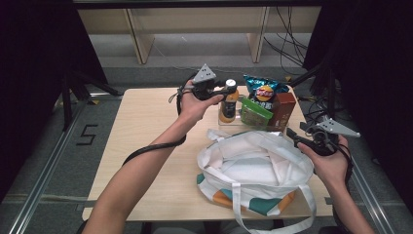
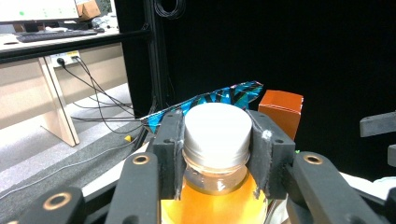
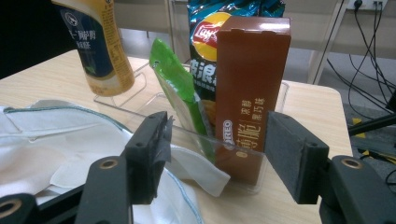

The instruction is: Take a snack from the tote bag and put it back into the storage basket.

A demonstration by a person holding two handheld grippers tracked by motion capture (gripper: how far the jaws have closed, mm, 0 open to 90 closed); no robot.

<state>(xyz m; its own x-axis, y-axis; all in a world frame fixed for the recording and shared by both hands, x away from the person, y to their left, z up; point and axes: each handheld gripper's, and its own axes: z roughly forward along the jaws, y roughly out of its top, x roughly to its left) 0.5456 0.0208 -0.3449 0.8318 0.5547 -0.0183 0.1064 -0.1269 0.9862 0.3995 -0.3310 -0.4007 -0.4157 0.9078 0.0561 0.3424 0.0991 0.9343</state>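
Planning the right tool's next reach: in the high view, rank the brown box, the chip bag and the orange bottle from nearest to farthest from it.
From the right tool:
1. Brown box, right end of the clear tray, nearest.
2. Chip bag, behind the box at the back.
3. Orange bottle, left end, clamped in the left tool, farthest.

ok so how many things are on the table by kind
bottle: 1
chip bag: 1
green packet: 1
brown box: 1
clear tray: 1
tote bag: 1
total: 6
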